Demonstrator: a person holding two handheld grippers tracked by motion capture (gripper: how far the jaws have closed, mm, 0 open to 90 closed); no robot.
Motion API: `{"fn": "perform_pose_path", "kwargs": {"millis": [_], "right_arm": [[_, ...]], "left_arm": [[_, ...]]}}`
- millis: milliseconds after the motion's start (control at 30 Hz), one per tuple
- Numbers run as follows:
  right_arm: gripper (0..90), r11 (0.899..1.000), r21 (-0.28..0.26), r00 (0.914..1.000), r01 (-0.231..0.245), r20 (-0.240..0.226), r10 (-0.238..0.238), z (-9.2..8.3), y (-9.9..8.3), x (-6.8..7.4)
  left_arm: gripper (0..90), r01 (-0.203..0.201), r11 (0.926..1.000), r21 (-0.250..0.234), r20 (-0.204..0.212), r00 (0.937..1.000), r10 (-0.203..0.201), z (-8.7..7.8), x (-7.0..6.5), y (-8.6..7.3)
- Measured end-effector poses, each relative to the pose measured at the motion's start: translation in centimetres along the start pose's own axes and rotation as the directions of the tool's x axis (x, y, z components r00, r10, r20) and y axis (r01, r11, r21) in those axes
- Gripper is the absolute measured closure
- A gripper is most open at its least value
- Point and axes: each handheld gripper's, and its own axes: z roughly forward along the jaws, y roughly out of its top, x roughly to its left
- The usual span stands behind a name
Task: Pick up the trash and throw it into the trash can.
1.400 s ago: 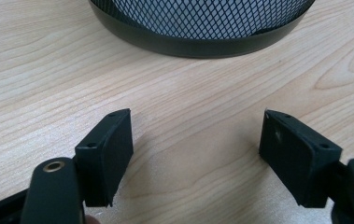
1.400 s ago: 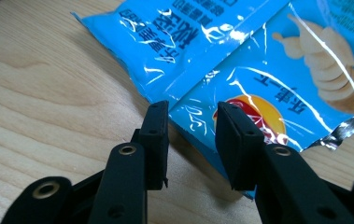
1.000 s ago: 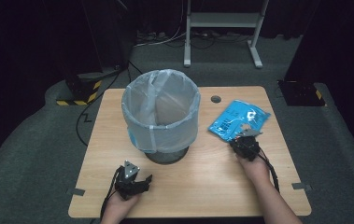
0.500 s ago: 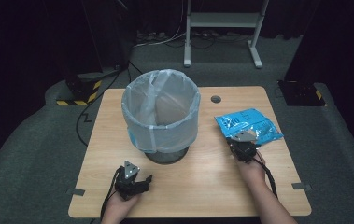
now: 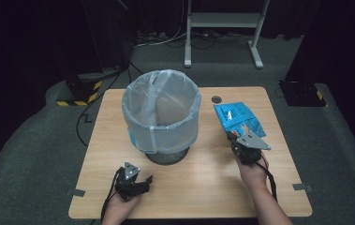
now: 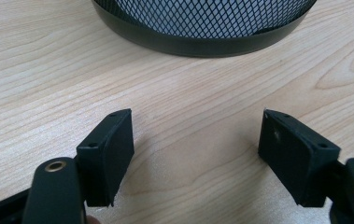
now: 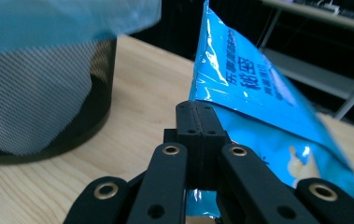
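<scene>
High view: my right hand-held gripper, at about 4 o'clock from the mesh wastebasket, holds a blue snack packet by its near edge, and the packet slants up and away toward 12 o'clock above the wooden tabletop. The wastebasket, lined with a pale blue bag, stands at the middle of the tabletop, just left of the packet. My left hand-held gripper rests at 7 o'clock from the wastebasket, near the front edge, with its jaws apart.

Left gripper view: my left hand-held gripper lies low over the tabletop, jaws spread wide with bare wood between them. The black base ring of the wastebasket curves across at 12 o'clock, well clear of the pads.

Right gripper view: my right hand-held gripper has its jaws pressed together on the lower edge of the snack packet, having just finished closing on it. The packet rises off the tabletop toward 1 o'clock, its print blurred. The wastebasket stands at 9 o'clock, its liner folded over the rim.
</scene>
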Motion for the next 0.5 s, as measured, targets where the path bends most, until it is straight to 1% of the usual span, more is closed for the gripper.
{"fn": "perform_pose_path", "kwargs": {"millis": [33,67,200,233,267,367,433,467,500], "right_arm": [[90.0,1.0,-0.011,1.0,0.001,0.002,-0.001,-0.3,0.3,0.0],[90.0,1.0,-0.011,1.0,0.001,0.002,-0.001,-0.3,0.3,0.0],[90.0,0.997,-0.071,0.9999,-0.013,0.002,0.013,-1.5,1.6,-0.2],[90.0,0.995,-0.1,0.9999,-0.015,0.003,0.015,-2.1,2.2,-0.2],[90.0,0.993,-0.116,0.9999,-0.007,0.006,0.008,-2.4,2.6,-0.2],[90.0,0.987,-0.162,0.9999,-0.003,0.014,0.006,-3.5,3.7,-0.2],[90.0,0.982,-0.19,0.9998,-0.006,0.017,0.009,-4.2,4.4,-0.2],[90.0,0.982,-0.19,0.9998,-0.006,0.017,0.009,-4.2,4.4,-0.2],[90.0,0.979,-0.205,0.9998,-0.003,0.019,0.007,-4.5,4.8,-0.2]], "left_arm": [[26.7,0.0,1.0,0.0,0.0,1.0,0.0,0.0,0.0,0.0],[26.7,0.0,1.0,0.0,0.0,1.0,0.0,0.0,0.0,0.0],[26.7,-0.009,0.9999,0.009,0.0,1.0,0.009,-0.1,0.1,0.0],[26.8,-0.019,0.9996,0.021,-0.002,0.9998,0.019,-0.2,0.1,0.0],[26.8,-0.024,0.9994,0.025,-0.002,0.9997,0.025,-0.2,0.2,0.0],[26.8,-0.024,0.9994,0.025,-0.001,0.9997,0.024,-0.2,0.2,0.0],[26.7,-0.025,0.9993,0.026,-0.001,0.9997,0.025,-0.2,0.2,0.0],[26.7,-0.025,0.9994,0.024,-0.001,0.9997,0.025,-0.2,0.2,0.0],[26.8,-0.023,0.9995,0.023,-0.001,0.9997,0.023,-0.2,0.1,0.0]]}}
